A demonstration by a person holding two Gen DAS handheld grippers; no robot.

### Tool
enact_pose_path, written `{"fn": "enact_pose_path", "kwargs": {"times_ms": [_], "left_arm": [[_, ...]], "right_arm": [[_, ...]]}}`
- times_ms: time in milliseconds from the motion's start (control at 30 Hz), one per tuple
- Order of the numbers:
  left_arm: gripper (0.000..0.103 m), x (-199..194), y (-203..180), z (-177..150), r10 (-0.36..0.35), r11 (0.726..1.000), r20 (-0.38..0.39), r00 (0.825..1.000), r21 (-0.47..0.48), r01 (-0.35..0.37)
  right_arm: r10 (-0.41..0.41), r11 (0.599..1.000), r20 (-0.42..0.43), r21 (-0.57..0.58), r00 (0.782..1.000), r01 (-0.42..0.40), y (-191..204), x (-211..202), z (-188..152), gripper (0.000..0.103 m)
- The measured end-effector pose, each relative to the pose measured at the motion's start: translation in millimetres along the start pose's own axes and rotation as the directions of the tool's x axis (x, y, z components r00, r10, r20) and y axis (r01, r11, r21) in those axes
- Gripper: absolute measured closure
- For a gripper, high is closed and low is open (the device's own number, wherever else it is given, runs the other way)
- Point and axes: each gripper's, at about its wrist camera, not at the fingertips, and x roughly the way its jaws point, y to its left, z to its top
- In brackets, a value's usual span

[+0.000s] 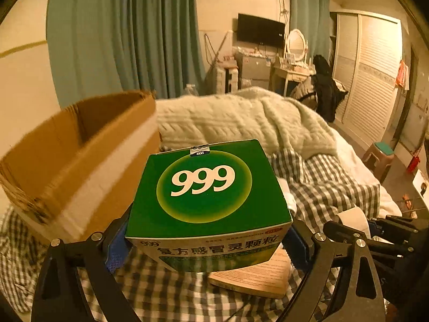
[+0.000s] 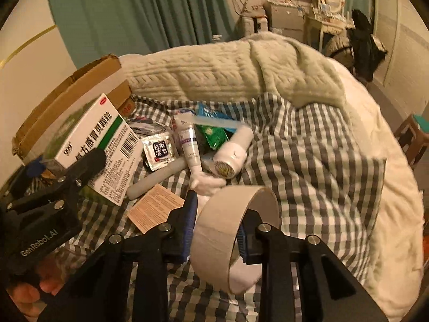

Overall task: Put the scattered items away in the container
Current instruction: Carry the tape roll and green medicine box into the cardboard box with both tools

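My left gripper (image 1: 206,244) is shut on a green "999" medicine box (image 1: 206,187), held above the checked bed cover just right of the open cardboard box (image 1: 80,161). The same medicine box (image 2: 99,145) and the cardboard box (image 2: 69,99) show at the left in the right wrist view. My right gripper (image 2: 215,228) is shut on the wall of a white tape roll (image 2: 228,230), one finger outside and one inside the ring. Scattered on the bed lie a silver sachet (image 2: 158,150), a white tube (image 2: 189,145), a white roll (image 2: 233,153), a white stick (image 2: 155,179) and a tan card (image 2: 155,208).
A green packet (image 2: 214,134) and a blue packet (image 2: 206,111) lie among the pile. A pale knitted blanket (image 2: 241,67) is heaped at the back of the bed. The tan card also shows under the medicine box in the left wrist view (image 1: 257,276). A stool (image 1: 380,155) stands on the floor at right.
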Motion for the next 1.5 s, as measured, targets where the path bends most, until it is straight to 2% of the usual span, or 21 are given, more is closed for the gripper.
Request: {"fn": "enact_pose_path", "kwargs": {"times_ms": [267,467,600,767,867,1000,1067,1233,1367,1433,1467,1500], "left_arm": [[0.008,-25,22,29,0.009,1.0,0.058,0.998,-0.026,-0.008],[0.008,-55,63,71,0.027,0.997,0.098,0.995,-0.073,-0.02],[0.008,-70,97,94,0.112,0.993,0.112,0.987,-0.058,-0.106],[0.008,-67,149,111,0.2,0.978,0.062,0.978,-0.08,-0.195],[0.008,-58,177,110,0.249,0.965,0.019,0.968,-0.089,-0.247],[0.008,-37,210,96,0.253,0.957,-0.056,0.966,-0.13,-0.259],[0.008,-30,218,89,0.251,0.955,-0.07,0.966,-0.144,-0.259],[0.008,-26,230,80,0.234,0.959,-0.065,0.97,-0.149,-0.242],[0.004,-32,236,79,0.222,0.953,-0.036,0.974,-0.202,-0.225],[0.0,-31,242,81,0.225,0.945,-0.034,0.974,-0.234,-0.227],[0.0,-31,244,83,0.217,0.945,-0.037,0.976,-0.244,-0.219],[0.0,-32,245,84,0.206,0.945,-0.04,0.978,-0.251,-0.209]], "right_arm": [[-0.016,0.996,0.023,-0.086,1.0,0.018,24,-21,23,0.078],[0.041,0.984,0.078,-0.178,0.996,-0.026,66,-58,59,0.078],[0.129,0.965,0.121,-0.244,0.984,-0.097,108,-86,92,0.078],[0.26,0.932,0.122,-0.29,0.958,-0.216,163,-99,128,0.078],[0.315,0.914,0.094,-0.297,0.944,-0.276,197,-87,144,0.078],[0.381,0.897,0.035,-0.257,0.924,-0.36,233,-52,153,0.078],[0.397,0.893,0.014,-0.234,0.918,-0.383,243,-35,154,0.078],[0.439,0.879,-0.01,-0.204,0.899,-0.431,252,-2,154,0.078],[0.475,0.868,0.003,-0.167,0.88,-0.468,250,9,160,0.076],[0.498,0.859,0.016,-0.144,0.867,-0.491,248,8,163,0.066],[0.504,0.858,0.022,-0.129,0.863,-0.498,246,7,164,0.048],[0.506,0.858,0.026,-0.118,0.862,-0.5,244,5,165,0.039]]}}
